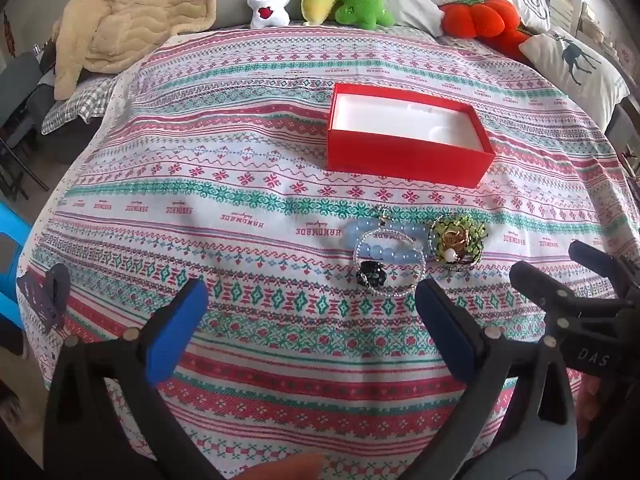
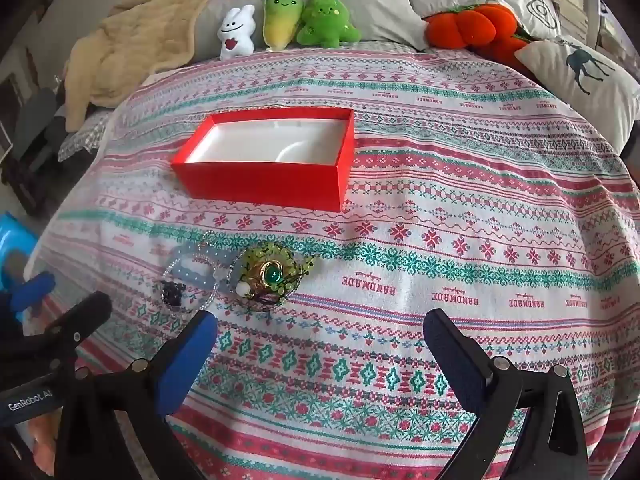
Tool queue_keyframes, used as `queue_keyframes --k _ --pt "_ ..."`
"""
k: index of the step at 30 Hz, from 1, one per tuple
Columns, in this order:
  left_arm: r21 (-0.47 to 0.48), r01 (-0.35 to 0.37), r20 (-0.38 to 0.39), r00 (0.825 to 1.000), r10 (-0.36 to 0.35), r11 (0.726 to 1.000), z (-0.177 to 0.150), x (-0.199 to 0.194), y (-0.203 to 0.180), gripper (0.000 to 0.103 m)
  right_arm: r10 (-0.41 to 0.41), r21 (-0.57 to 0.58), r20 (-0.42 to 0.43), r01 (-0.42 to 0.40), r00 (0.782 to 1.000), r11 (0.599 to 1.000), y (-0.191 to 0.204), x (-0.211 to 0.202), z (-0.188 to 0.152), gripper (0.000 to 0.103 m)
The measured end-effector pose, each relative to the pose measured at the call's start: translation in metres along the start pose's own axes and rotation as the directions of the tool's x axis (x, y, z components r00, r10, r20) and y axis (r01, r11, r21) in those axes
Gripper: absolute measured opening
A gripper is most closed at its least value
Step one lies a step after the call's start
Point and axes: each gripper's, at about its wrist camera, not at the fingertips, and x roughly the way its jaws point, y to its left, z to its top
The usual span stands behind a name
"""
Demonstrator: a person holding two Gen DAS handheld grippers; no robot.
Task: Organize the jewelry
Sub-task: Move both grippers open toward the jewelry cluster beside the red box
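Jewelry heaped on the bed, red box standing empty

Both the left gripper (image 1: 310, 294) and right gripper (image 2: 320, 326) hover with jaws wide, holding nothing; the blue bead bracelet (image 1: 378, 246) and green beaded piece (image 2: 272, 276) lie touching on the patterned bedspread (image 1: 240, 208), near the open red box (image 2: 272, 176).

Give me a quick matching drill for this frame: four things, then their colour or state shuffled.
Things:
1. box
2. bead bracelet
3. left gripper
4. tree plush

Descriptions:
A. pale blue, on the cloth
B. green, at the far end of the bed
C. red outside, nothing inside
D. jaws wide open, holding nothing

Pairs: 1-C, 2-A, 3-D, 4-B
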Motion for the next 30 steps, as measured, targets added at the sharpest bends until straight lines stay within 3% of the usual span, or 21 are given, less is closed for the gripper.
queue_keyframes --k 24,30 --pt "-0.031 -0.003 -0.014 1.000 0.002 1.000 0.001 0.013 0.007 0.103 -0.021 -0.039 0.032 0.022 0.999 0.999 0.008 -0.002 0.000 0.103" --pt "-0.044 0.025 -0.025 0.999 -0.026 0.999 0.004 0.016 0.008 0.103 -0.028 -0.037 0.040 0.029 0.999 0.999 0.007 -0.003 0.001 0.103"
